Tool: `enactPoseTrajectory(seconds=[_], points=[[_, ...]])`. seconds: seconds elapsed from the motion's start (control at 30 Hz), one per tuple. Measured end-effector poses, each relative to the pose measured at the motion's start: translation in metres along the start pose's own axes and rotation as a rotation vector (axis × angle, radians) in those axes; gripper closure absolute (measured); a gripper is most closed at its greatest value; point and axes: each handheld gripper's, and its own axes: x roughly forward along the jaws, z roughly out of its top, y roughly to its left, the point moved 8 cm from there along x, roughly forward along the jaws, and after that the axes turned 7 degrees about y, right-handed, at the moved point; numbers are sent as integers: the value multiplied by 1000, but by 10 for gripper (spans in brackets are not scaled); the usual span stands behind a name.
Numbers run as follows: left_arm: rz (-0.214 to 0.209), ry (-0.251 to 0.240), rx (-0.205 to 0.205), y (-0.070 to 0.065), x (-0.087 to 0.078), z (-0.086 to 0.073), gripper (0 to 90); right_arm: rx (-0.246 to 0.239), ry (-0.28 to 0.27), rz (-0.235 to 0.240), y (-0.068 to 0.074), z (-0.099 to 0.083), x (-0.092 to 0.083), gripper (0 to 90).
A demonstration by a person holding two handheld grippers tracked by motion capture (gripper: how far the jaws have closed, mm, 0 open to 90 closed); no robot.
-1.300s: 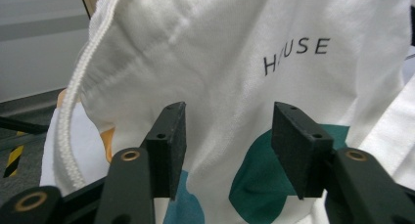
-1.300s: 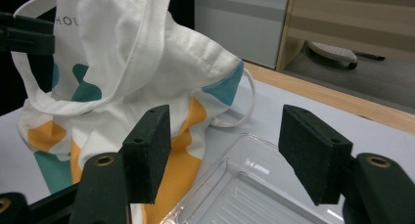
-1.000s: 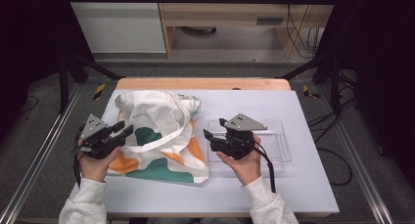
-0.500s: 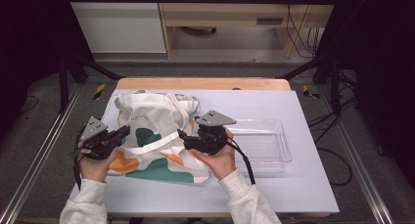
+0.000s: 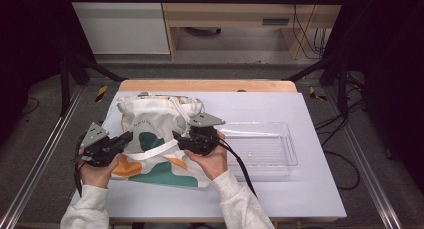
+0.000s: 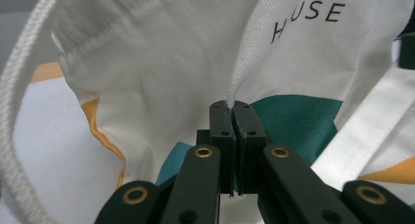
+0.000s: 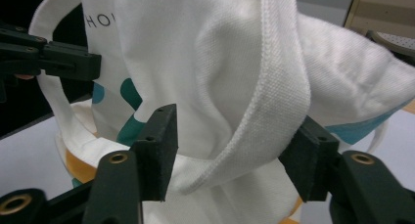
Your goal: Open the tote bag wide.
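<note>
On the white table (image 5: 300, 194), left of the clear plastic tray (image 5: 265, 149), the printed canvas tote bag (image 5: 150, 124) is pinched by the left gripper (image 6: 230, 111), while the right gripper (image 7: 235, 150), jaws spread around its strap (image 7: 279, 87), likely must close next.

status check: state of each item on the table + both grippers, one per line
tote bag: lying on the table, crumpled, mouth end away from the person, fabric pinched at its left side.
clear tray: upright on the table, right of the bag, empty.
left gripper: jaws closed on a fold of the bag's fabric.
right gripper: jaws open, bag fabric and hem band between them, not clamped.
</note>
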Motion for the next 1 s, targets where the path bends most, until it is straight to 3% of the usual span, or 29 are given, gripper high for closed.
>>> enactPoseTrajectory(seconds=[0.17, 0.37, 0.47, 0.63, 0.73, 0.9, 1.0], points=[[-4, 0, -1, -1, -1, -1, 881, -2, 25, 10, 5, -3, 11, 513], [0, 2, -4, -2, -1, -1, 878, -1, 60, -10, 7, -6, 17, 758], [3, 0, -1, -1, -1, -1, 864, -1, 62, 2, 7, -6, 14, 801], [12, -52, -5, -2, -7, 9, 660, -26, 64, 4, 11, -7, 9, 811], [3, -62, 10, -6, -8, 12, 625, -52, 50, 17, 18, -11, 5, 815], [-18, -31, 17, -9, -4, 7, 736, -67, 53, 29, 23, -19, 2, 816], [-28, -3, 22, -11, -3, 3, 872, -66, 51, 33, 26, -24, 3, 811]])
